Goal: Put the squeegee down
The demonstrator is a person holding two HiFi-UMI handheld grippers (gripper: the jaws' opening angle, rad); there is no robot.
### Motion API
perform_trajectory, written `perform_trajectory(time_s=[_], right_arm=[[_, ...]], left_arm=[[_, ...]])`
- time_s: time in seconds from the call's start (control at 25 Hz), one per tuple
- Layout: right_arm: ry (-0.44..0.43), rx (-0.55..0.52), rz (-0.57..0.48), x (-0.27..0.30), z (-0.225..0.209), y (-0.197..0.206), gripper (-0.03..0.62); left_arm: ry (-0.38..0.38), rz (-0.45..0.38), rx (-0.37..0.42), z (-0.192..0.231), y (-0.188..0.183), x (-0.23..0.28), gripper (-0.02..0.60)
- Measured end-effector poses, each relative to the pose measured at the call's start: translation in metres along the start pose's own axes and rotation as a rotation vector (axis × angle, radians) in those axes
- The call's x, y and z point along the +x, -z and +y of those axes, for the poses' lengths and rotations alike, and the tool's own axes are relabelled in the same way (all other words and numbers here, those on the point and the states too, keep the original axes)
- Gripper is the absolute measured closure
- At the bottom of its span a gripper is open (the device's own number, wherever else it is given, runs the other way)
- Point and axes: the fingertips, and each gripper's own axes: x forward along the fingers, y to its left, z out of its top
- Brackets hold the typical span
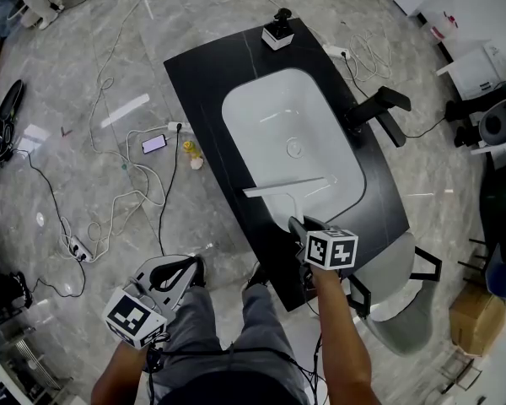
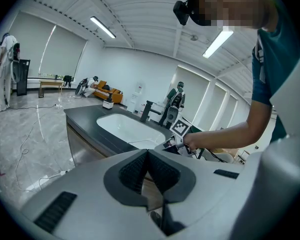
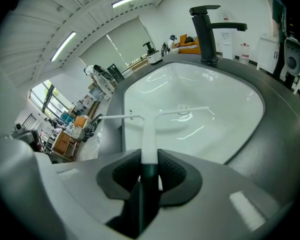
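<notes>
Nearest, beside the person's left leg and off the bench: left gripper (image 2: 148,152), jaws pressed together with nothing between them. Well apart from the sink and from the task's thing.

Next, above the near edge of the black bench (image 1: 204,74): right gripper (image 3: 150,157), clenched on the squeegee (image 3: 149,133). Pads closed on the dark lower part of the handle, the white upper part running forward from between them. Squeegee therefore in the right gripper's grasp, not lying free. Blade set crosswise, left end above the dark bench rim, right end out over the near part of the white sink (image 1: 320,142). Cannot tell whether the blade touches rim or basin.

Further on, in the basin floor: round drain (image 1: 294,148). At the sink's right rim: black faucet (image 1: 373,108), upright, spout reaching toward the basin. At the far end of the bench: small black-and-white device (image 1: 277,32).

Beyond the bench's left side, on the grey marbled floor (image 1: 84,74): a phone (image 1: 154,144), lying flat among loose cables.
</notes>
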Motion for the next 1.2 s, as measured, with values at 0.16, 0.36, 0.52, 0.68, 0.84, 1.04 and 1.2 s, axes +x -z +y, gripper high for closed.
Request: perform_trajectory(time_s=[0.16, 0.36, 0.52, 0.68, 0.84, 1.04, 1.2], right_arm=[[0.009, -0.01, 0.002, 0.002, 0.0, -0.001, 0.496], [0.023, -0.028, 0.01, 0.004, -0.001, -0.001, 0.496], [0.033, -0.044, 0.021, 0.005, 0.0, -0.001, 0.496], [0.036, -0.045, 0.026, 0.005, -0.001, 0.0, 0.496], [0.036, -0.05, 0.034, 0.005, 0.001, 0.001, 0.496], [0.044, -0.058, 0.05, 0.005, 0.0, 0.002, 0.496], [0.05, -0.073, 0.044, 0.007, 0.0, 0.002, 0.496]], left_arm=[[-0.001, 0.001, -0.001, 0.002, 0.001, 0.0, 0.577], [-0.003, 0.002, -0.004, 0.004, 0.003, -0.001, 0.577], [-0.004, 0.006, -0.008, 0.006, 0.006, -0.001, 0.577], [-0.001, 0.007, -0.01, 0.005, 0.007, 0.0, 0.577], [0.002, 0.016, -0.023, 0.003, 0.018, 0.002, 0.577], [0.034, 0.065, -0.045, -0.003, 0.038, 0.016, 0.577], [0.081, 0.11, -0.057, -0.02, 0.06, 0.028, 0.577]])
